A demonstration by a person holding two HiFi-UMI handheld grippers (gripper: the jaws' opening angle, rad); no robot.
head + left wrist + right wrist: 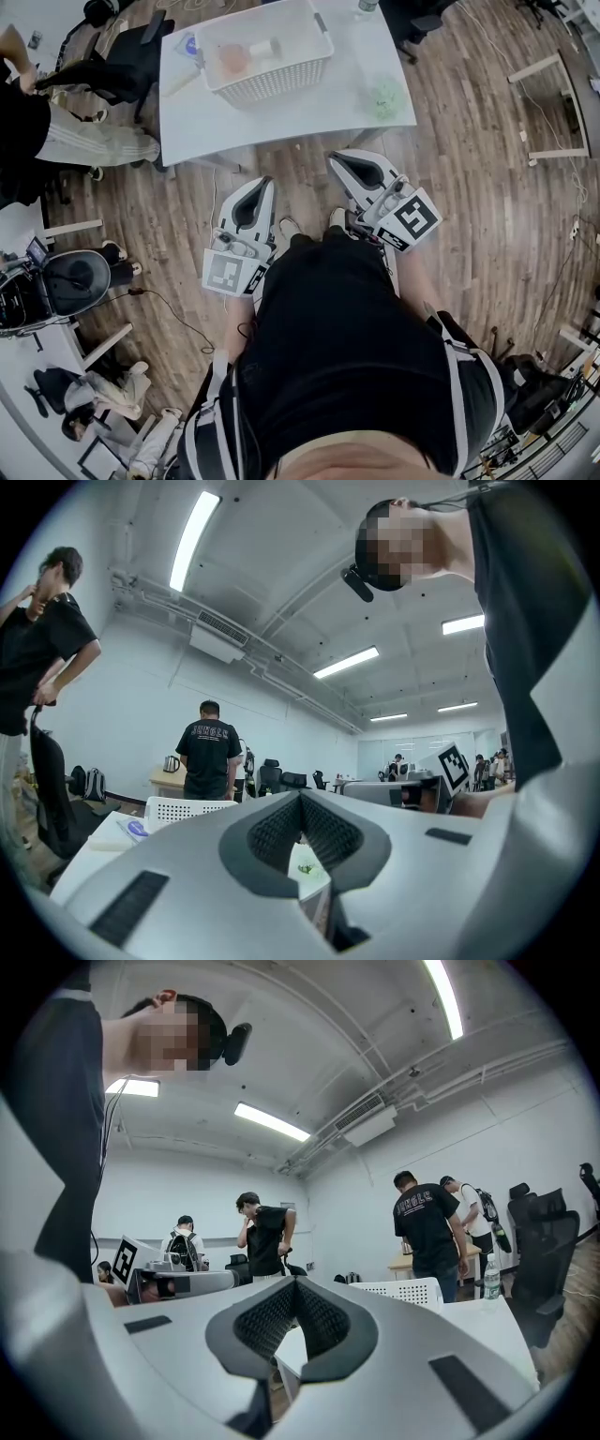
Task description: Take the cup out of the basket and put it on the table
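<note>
The fingers [277, 832] of the left gripper [301, 801] were pressed together along a closed seam, ribbed pad against ribbed pad, and nothing was held between them. The fingers [267, 1321] of the right gripper [294, 1283] were likewise shut tight and empty. Both grippers were held level in front of the person's body, side by side and apart from each other. They were pointed toward the bench [281, 127] but kept well short of it, over the wooden floor [469, 187].

The cup [233, 60], orange-pink, was seen inside the white basket [281, 86], in its left half, untouched by either gripper. A pale cylinder [265, 48] was lying just beside it in the same basket. The basket was set on the far part of the white bench.

A green lump [385, 97] was seen on the bench to the right of the basket, apart from it, and a small blue-marked item [187, 44] to its left. A bottle [491, 1279] was stood near the bench's far edge. A black chair [131, 61] was placed at the bench's left end. Beyond the bench, a person in a black T-shirt [208, 747] was seen standing with back turned.
</note>
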